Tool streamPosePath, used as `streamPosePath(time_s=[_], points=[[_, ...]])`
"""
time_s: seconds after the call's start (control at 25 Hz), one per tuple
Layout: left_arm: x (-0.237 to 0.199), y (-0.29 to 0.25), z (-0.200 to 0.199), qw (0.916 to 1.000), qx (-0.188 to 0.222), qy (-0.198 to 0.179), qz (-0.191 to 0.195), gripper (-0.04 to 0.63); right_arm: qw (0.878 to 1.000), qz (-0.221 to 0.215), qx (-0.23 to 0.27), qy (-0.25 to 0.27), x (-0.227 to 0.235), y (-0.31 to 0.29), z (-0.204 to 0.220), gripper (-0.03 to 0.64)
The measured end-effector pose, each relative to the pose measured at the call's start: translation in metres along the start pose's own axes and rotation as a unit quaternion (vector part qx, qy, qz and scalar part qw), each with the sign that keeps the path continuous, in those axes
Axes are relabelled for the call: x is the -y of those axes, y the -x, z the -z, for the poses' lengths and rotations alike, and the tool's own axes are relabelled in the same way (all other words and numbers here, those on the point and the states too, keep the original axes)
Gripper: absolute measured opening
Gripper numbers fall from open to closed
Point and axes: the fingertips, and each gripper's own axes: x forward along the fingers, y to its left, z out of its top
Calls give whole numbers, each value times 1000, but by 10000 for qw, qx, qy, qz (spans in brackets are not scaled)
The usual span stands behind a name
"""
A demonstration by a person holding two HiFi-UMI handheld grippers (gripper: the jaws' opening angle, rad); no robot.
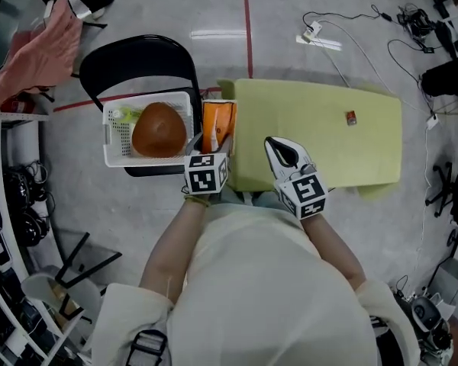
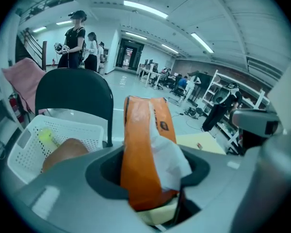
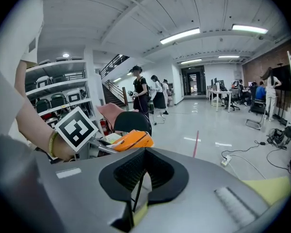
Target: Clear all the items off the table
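Cream shirt is filling the bottom of the head view. Just past it, my left tongs are squeezing an orange packet. It is hanging between the table's left edge and the white basket on the black chair. My right tongs are pinched shut on nothing, hovering over the table's near edge. Only the head view is showing a small red thing lying far across the table. Only the gripper views are showing people standing behind the chair. Open grey floor is lying all round.

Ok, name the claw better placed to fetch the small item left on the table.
Right. Right claw is empty, shut, over the table, nearer the item; left claw grips the bag beside the basket.
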Motion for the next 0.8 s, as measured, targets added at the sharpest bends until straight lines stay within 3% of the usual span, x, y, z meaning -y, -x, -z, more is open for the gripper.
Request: streamPosePath(time_s=[0.8], points=[[-140, 31, 9, 9932, 43, 806, -845, 255, 9968, -675, -191, 394, -70, -85, -28, -6]])
